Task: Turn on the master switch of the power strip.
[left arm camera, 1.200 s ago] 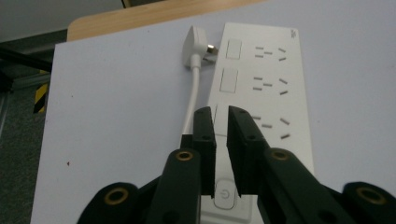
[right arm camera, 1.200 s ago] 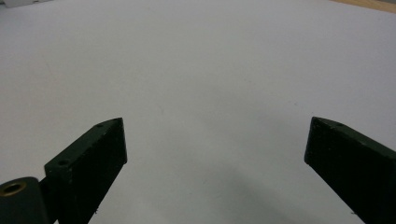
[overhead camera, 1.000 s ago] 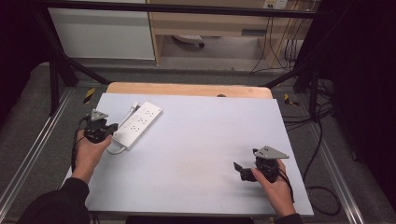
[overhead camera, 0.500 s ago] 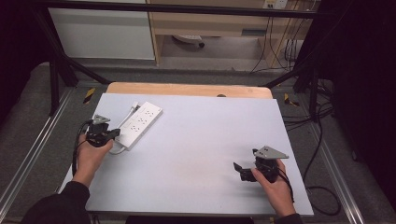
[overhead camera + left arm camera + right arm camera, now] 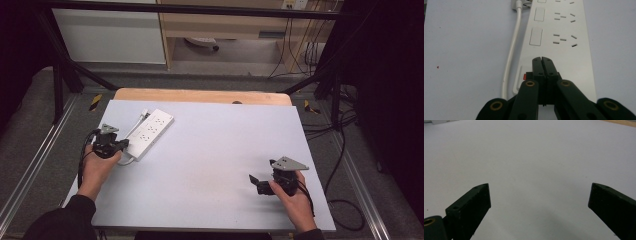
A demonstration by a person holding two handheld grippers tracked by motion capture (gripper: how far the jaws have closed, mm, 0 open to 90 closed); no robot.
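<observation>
— Left gripper (image 5: 541,60), jaws pressed together with nothing between them, sits over the near end of the white power strip (image 5: 559,32), beside its red switch (image 5: 524,76).

— And the other?

— Right gripper (image 5: 257,182), lower right of the high view, spread wide above bare table (image 5: 210,150); the strip lies upper left.

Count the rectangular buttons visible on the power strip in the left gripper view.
3 on the power strip: one nearest the jaws, one mid-strip, one cut off at the top edge. More may lie beyond.
</observation>
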